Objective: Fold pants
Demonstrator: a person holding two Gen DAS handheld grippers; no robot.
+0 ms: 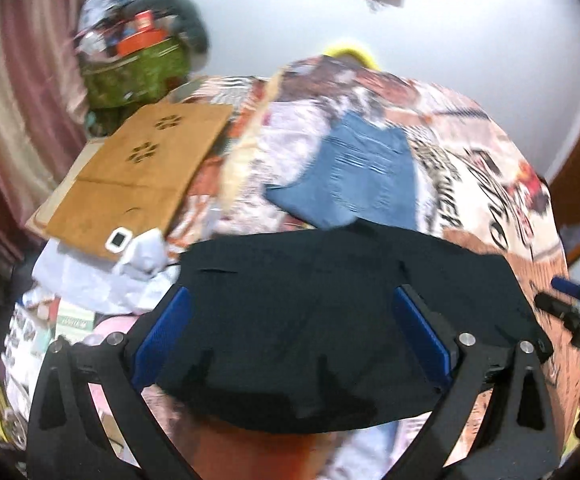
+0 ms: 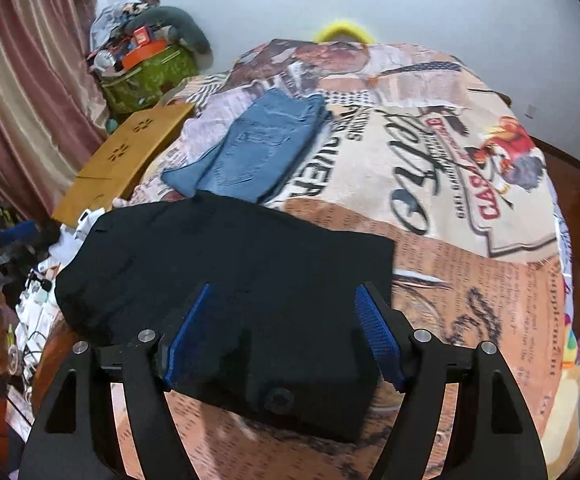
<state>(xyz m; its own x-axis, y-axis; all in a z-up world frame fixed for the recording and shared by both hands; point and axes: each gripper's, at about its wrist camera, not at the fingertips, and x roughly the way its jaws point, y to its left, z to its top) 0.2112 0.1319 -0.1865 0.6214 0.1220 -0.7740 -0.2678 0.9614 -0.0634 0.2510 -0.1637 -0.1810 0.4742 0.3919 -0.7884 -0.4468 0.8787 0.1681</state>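
Between the spread fingers of the left hand-held gripper (image 1: 290,320) and the right hand-held gripper (image 2: 286,320), nothing is pinched; the black pants (image 2: 226,280) lie folded near the bed's (image 2: 470,280) near edge. Folding is judged nearly done; a final smoothing is called for. Beyond, folded jeans (image 2: 258,148) rest; a green bag (image 2: 150,76) is stuffed with clutter.

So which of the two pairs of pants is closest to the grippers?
The black pants, lying right under both open grippers; the blue jeans lie farther up the bed.
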